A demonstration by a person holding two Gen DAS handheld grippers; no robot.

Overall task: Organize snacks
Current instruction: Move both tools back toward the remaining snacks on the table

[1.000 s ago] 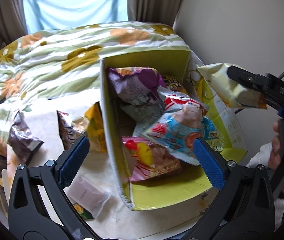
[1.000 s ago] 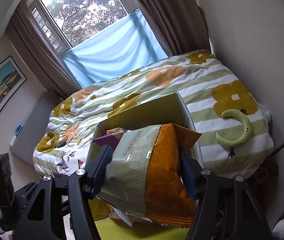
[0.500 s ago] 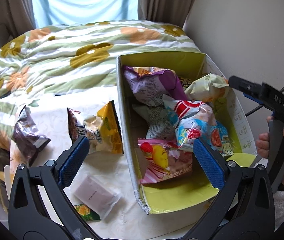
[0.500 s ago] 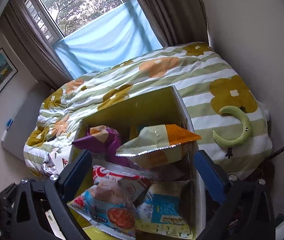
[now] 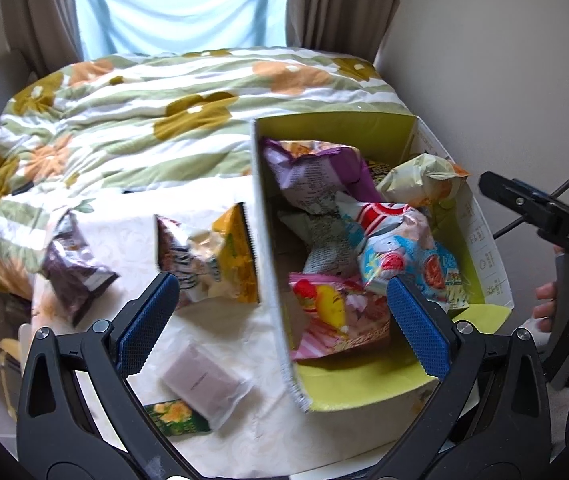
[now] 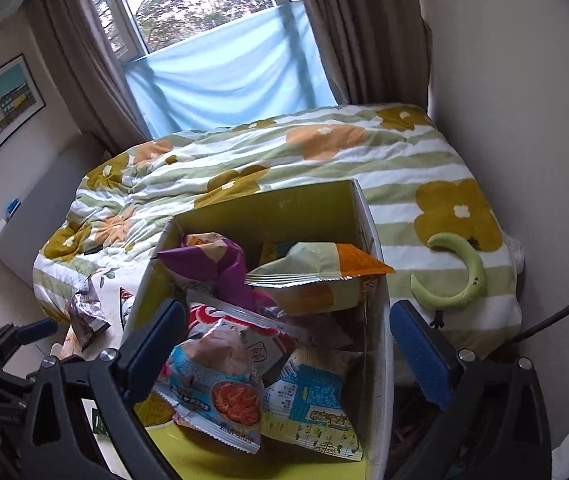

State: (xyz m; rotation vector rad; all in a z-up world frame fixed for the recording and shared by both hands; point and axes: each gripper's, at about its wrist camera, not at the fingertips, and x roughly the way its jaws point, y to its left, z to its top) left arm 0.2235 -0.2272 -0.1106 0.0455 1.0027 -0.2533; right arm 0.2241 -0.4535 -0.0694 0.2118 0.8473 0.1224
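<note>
1. On the pale patterned tablecloth [image 5: 124, 240], from the left: a crumpled dark purple-brown foil packet [image 5: 74, 270], a yellow and white chip bag with a serrated top edge [image 5: 208, 258] leaning against the outer wall of the box, a flat translucent pouch with a mauve block inside [image 5: 204, 380], and a small dark green packet [image 5: 174, 416] partly tucked under that pouch.
2. Right of them stands the open cardboard box with a lime-green lining [image 5: 268, 216], heaped with bags: a purple one [image 5: 312, 176] at the back, a red-and-white one [image 5: 388, 216] in the middle, a light blue one [image 5: 412, 268], a pink one with a yellow figure [image 5: 336, 316] at the front, and a pale green bag with an orange end [image 6: 316, 268] lying on top at the far right corner.
3. The left gripper [image 5: 280, 324] hangs above the near edge of the table with its blue-padded jaws spread wide; the box wall and the pink bag lie between them in view but below, untouched.
4. The right gripper [image 6: 288, 344] is spread wide too, with nothing in it; the green-and-orange bag lies just beyond its tips, free of the pads.
5. The lower bags in the box are buried, their print unreadable, and the scene at the left is blurred. A person's fingers [image 5: 544, 300] on the right gripper's handle are cut off at the frame edge.
</note>
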